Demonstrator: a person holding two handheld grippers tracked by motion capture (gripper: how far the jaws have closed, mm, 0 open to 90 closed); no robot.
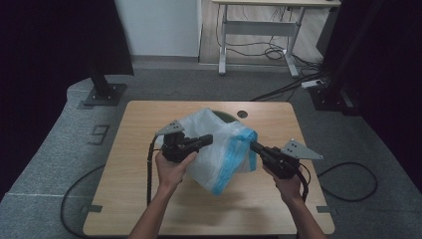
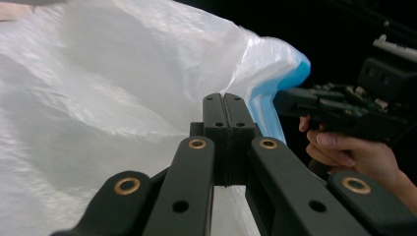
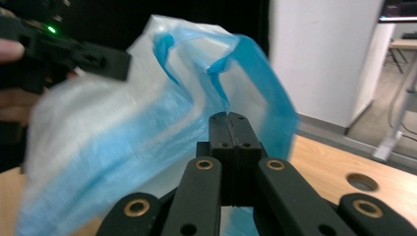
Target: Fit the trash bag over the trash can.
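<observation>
A thin, translucent white plastic bag with a blue band along its mouth hangs above the middle of the light wooden table, lifted clear of most of the board and stretched between the two hand-held tools. The left gripper comes in from the left side of the bag, and in the left gripper view its black jaws stand pressed together with the white film running in between the pads, so it appears to be pinching a fold of the bag wall near the rim. The right gripper meets the blue edge from the opposite side; in the right gripper view its jaws are likewise pressed together, with the blue band gathered at their tips, which reads as a pinch on the rim itself. Holding the bag at two points apart, one on each side of the mouth, looks meant to keep the soft film from collapsing, so that the opening can be spread or the bag shaken out and straightened. Both hands grip the tool bodies low, wrists angled inward, which keeps the bag between them. The film sags in folds below the grippers, and whether its lowest corner touches the table is hard to tell from the high view.
</observation>
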